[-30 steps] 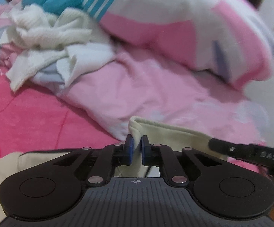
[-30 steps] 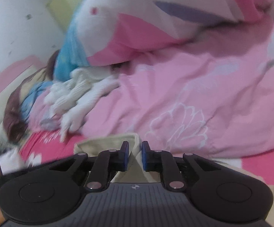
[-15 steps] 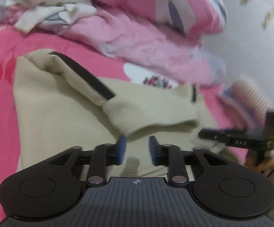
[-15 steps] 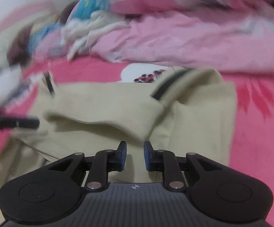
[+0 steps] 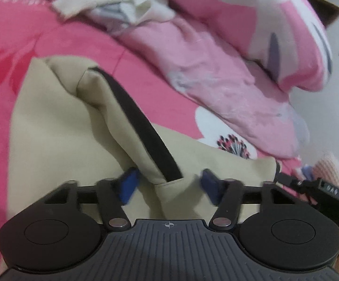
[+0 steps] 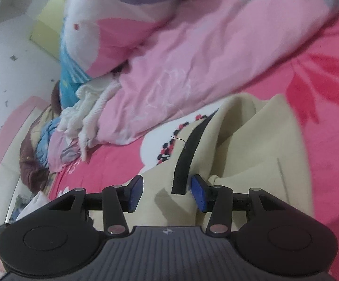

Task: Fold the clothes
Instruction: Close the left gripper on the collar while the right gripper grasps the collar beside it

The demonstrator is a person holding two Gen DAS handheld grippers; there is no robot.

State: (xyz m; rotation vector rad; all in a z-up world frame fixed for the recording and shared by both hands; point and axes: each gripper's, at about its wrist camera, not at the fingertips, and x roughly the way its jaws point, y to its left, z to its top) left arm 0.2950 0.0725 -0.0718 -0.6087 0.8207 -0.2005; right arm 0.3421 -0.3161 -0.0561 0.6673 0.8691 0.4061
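Seemingly freed, the beige cotton garment with black trim [image 5: 59,140] lay between both spreading tools, left [image 5: 167,183] and right [image 6: 167,193]; its folded sleeve risked springing open beside the garment's body.

One beige garment [image 5: 59,140], two grippers, one pink quilt [image 5: 216,70], one white knit [image 6: 92,112]

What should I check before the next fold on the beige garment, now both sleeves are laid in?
1. Left tongs free of cloth: ok, jaws opening, pads off the fabric.
2. Right tongs free: ok, opening too.
3. Beige garment lying on the pink bedsheet: ok.
4. Sleeve with black stripe folded flat: not ok, bunched at the shoulder.
5. Pink quilt apart from the garment: ok.
6. Garment's near hem: cannot tell, hidden.
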